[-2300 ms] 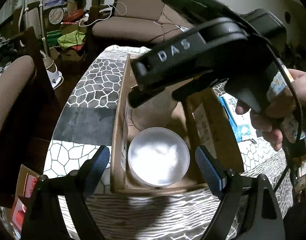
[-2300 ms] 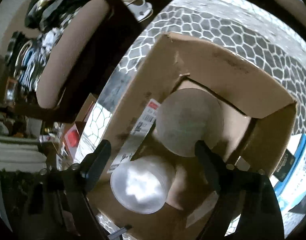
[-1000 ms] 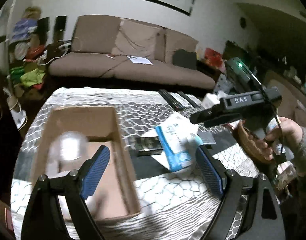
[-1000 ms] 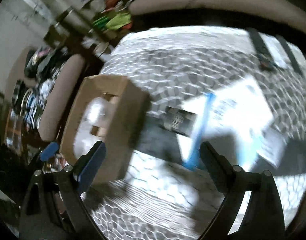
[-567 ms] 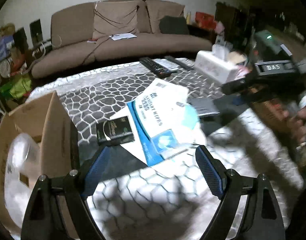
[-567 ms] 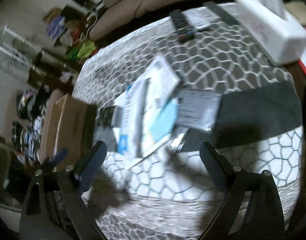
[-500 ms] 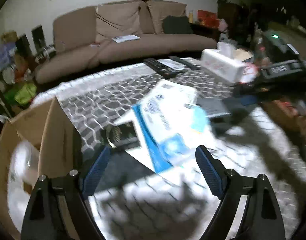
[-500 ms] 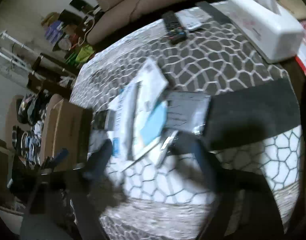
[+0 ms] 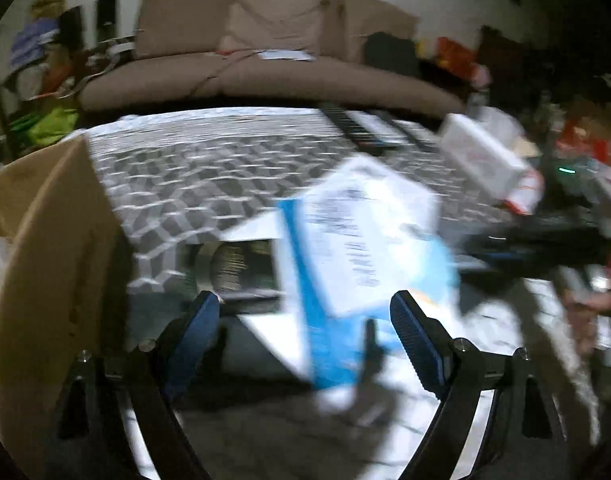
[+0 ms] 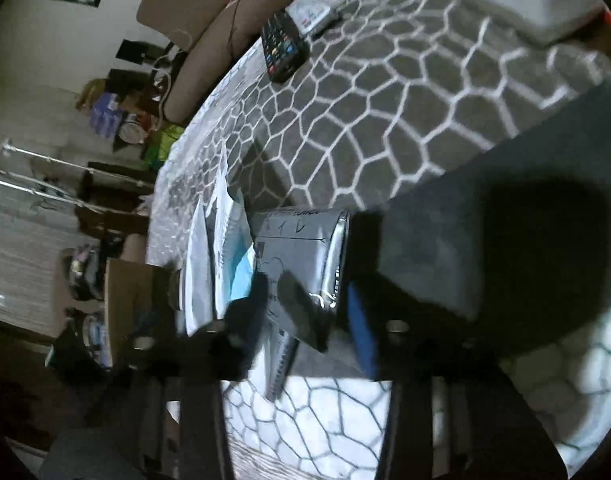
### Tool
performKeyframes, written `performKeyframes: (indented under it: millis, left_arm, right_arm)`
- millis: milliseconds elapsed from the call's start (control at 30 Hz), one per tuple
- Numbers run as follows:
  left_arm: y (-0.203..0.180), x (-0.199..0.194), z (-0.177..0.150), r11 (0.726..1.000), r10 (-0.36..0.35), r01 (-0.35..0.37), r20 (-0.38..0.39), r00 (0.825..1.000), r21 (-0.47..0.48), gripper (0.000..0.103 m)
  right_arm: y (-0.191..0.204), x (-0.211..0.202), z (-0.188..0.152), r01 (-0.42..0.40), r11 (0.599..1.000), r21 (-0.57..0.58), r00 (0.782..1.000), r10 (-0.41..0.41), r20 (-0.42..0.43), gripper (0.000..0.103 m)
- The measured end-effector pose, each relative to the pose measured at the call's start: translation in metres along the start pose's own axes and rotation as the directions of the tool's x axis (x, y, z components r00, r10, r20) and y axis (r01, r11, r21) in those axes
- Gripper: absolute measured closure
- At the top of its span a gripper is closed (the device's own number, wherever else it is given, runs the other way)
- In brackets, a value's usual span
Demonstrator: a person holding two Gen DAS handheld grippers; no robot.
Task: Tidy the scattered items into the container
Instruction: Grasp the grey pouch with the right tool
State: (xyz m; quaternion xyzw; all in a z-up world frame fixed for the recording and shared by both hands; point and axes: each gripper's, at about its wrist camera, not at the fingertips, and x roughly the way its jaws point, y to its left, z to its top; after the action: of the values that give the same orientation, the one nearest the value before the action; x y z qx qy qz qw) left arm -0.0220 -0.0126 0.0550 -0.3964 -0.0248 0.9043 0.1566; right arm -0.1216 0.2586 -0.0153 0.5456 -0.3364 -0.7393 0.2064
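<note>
The grey pouch (image 10: 301, 264) was a flat, matte packet with a shiny silver crimped edge along its right side and handwritten dark marks on its face; the marks were too smeared to read. It lay on the honeycomb-patterned tablecloth (image 10: 385, 120), just right of the blue-and-white packet (image 10: 229, 248), which in turn lay right of the cardboard box (image 10: 125, 292). The right gripper (image 10: 317, 312) was closing its jaws with the pouch between them; one dark finger crossed the pouch's face and a blue pad (image 10: 359, 328) stood at its silver edge, though blur hid whether the pads pressed on it.

In the left wrist view the blue-and-white packet (image 9: 361, 248) was a white sheet with a blue band and lines of blurred, unreadable print. A small dark box (image 9: 237, 268) sat between it and the cardboard box (image 9: 45, 260). The left gripper (image 9: 305, 328) hung above the cloth with jaws wide apart, holding nothing, the packet's lower end showing between its blue pads (image 9: 413, 332).
</note>
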Motion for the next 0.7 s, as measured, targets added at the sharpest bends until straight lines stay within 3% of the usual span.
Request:
performKeyframes:
  millis: [167,233,300,500,700]
  left_arm:
    - [-0.073,-0.015,-0.019,0.974,-0.153,0.154,-0.02,0.988,0.166,0.014]
    - [-0.099,-0.009,-0.029,0.963,-0.184,0.192,-0.058,0.981,0.191,0.014]
    - [-0.115,0.0,-0.038,0.963,-0.172,0.185,-0.08,0.982,0.198,0.014]
    - [-0.103,-0.005,-0.045,0.982,-0.143,0.149,-0.058,0.988,0.119,0.014]
    - [-0.071,-0.021,-0.035,0.992,-0.094,0.097,-0.041,0.995,0.083,0.014]
  right_arm:
    - [0.01,-0.008,-0.008,-0.075,0.997,-0.017,0.997,0.076,0.022,0.09]
    - [0.023,-0.017,-0.013,-0.028,0.997,-0.068,0.999,0.03,0.033,0.09]
    - [0.037,-0.025,-0.02,0.022,0.992,-0.128,0.999,-0.017,0.041,0.09]
    - [0.047,-0.047,-0.054,0.055,0.984,-0.169,0.998,-0.052,0.022,0.091]
    - [0.031,-0.074,-0.079,-0.015,0.993,-0.121,1.0,0.017,0.015,0.091]
